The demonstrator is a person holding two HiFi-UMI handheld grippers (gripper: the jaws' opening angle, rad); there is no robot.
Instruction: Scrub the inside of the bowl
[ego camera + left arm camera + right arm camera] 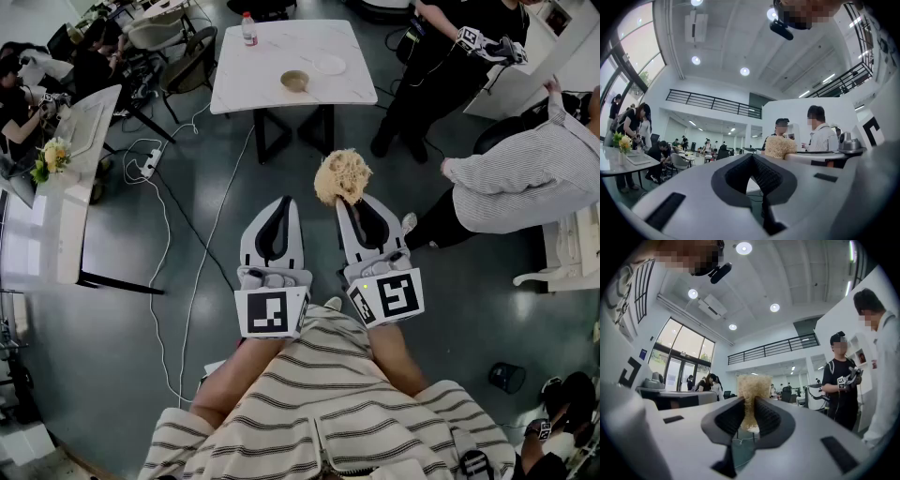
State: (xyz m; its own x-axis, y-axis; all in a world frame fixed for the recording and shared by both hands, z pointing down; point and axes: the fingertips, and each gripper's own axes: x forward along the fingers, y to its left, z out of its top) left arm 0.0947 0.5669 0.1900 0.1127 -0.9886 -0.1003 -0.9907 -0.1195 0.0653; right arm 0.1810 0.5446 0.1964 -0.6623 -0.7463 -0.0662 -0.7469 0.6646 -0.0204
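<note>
A small tan bowl [294, 82] stands on the white marble table [272, 56] far ahead of me, well out of reach of both grippers. My right gripper [351, 201] is shut on a tan fibrous scrubber [342, 176], which sticks out past its tips. In the right gripper view the scrubber [752, 389] is pinched between the dark pads of that gripper [750, 403]. My left gripper [281, 202] hangs beside it, shut and holding nothing. In the left gripper view the left gripper [752, 158] shows closed pads, with the scrubber [779, 146] to its right.
A white plate [329, 64] and a bottle [248, 28] share the table with the bowl. Two people stand at the right: a striped shirt [525, 178] and dark clothes [441, 75]. A side table with flowers [54, 155], floor cables [159, 216] and chairs [183, 52] lie left.
</note>
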